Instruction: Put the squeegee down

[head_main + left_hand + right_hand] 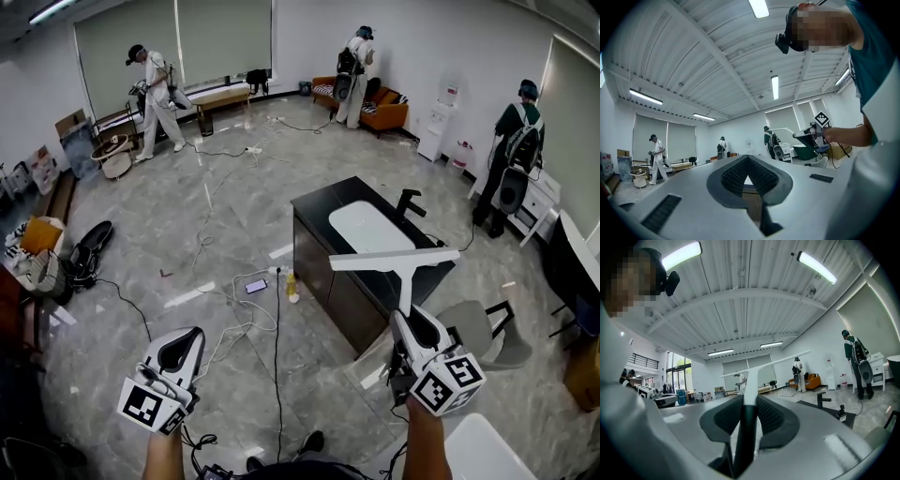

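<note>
White T-shaped squeegee (394, 260), handle clamped in right gripper (410, 319). Left gripper (183, 337) closed, empty. Black sink counter (319, 211) close by, on glossy grey floor (216, 187).

Head view downward — gripper views level

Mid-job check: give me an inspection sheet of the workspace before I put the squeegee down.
Surface: black counter with a white sink basin and a black faucet.
Job's things: white squeegee, held in the air near the counter, not yet set down.
Clutter: yellow bottle and phone on the floor beside the counter; bags at the left.
Grippers: right gripper shut on the squeegee's handle; left gripper shut, nothing in it.
Cables: loose cables strewn over the floor left of the counter.
Surroundings: other people along the walls, orange sofa, grey chair.
</note>
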### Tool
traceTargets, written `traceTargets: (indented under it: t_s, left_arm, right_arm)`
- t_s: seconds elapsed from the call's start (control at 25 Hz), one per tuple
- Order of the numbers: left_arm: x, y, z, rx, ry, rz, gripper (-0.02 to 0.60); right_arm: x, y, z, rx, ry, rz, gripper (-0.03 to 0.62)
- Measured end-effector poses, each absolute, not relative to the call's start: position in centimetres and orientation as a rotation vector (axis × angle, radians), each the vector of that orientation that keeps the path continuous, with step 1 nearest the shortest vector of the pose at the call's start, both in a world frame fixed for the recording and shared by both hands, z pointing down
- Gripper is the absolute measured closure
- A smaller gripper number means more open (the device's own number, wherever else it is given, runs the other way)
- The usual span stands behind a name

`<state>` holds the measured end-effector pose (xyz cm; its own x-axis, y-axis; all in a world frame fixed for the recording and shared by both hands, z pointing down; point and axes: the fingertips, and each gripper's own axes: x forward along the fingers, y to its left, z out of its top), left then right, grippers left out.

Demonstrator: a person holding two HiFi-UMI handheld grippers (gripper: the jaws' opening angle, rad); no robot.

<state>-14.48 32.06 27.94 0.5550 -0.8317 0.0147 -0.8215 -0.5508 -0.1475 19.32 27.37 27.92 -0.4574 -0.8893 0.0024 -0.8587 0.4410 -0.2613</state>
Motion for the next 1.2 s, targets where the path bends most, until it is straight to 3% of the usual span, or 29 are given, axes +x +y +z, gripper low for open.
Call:
traceTargets:
  t_s: [0.64, 1.2]
  left_arm:
    - [-8.4, 26.7, 28.3, -2.639, 1.439, -0.177, 0.575]
    - [-13.1, 12.7, 29.6, -2.782, 1.202, -0.103, 0.575]
  right_arm:
    - [24.6, 21.4, 28.8, -1.477, 2.579, -0.355, 0.491]
    - [20.0, 14.5, 29.1, -1.719, 2.469, -0.332, 0.49]
